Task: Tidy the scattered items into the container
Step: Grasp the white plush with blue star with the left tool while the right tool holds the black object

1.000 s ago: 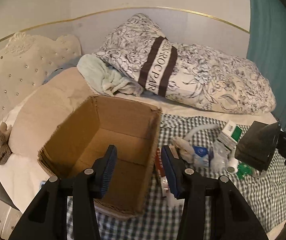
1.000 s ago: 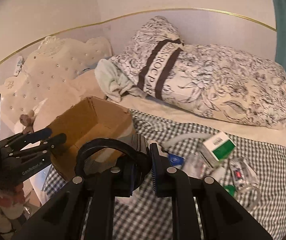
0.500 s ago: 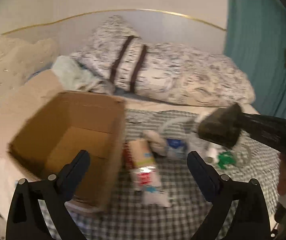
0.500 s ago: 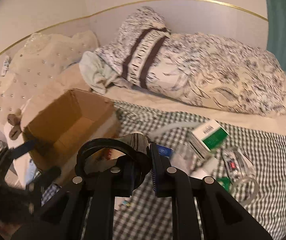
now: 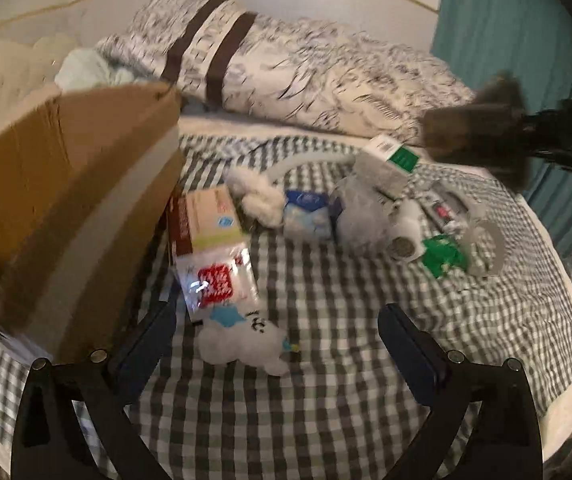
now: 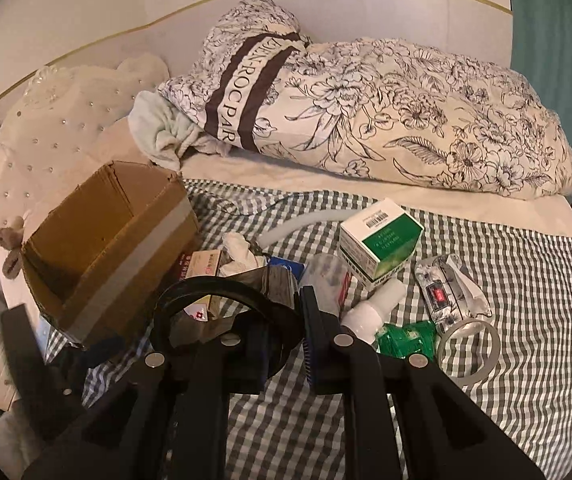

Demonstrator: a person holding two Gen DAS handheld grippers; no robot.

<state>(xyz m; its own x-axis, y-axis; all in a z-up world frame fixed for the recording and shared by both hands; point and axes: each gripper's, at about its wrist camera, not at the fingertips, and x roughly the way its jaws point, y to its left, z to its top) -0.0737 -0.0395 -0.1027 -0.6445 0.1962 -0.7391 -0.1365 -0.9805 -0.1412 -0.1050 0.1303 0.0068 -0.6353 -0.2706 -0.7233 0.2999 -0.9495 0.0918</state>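
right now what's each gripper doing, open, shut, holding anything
left gripper: open wide, nothing held, above the checked blanket.
right gripper: shut on a black ring-shaped object; what it is cannot be told.

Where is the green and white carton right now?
In the right wrist view, the green and white carton sits right of centre on the checked cloth, behind the white bottle.

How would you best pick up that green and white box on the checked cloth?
Grip the box across its two narrow side faces, coming down from above. It sits clear on top of the clutter, its barcode top exposed, and its flat parallel sides suit a two-finger tool.
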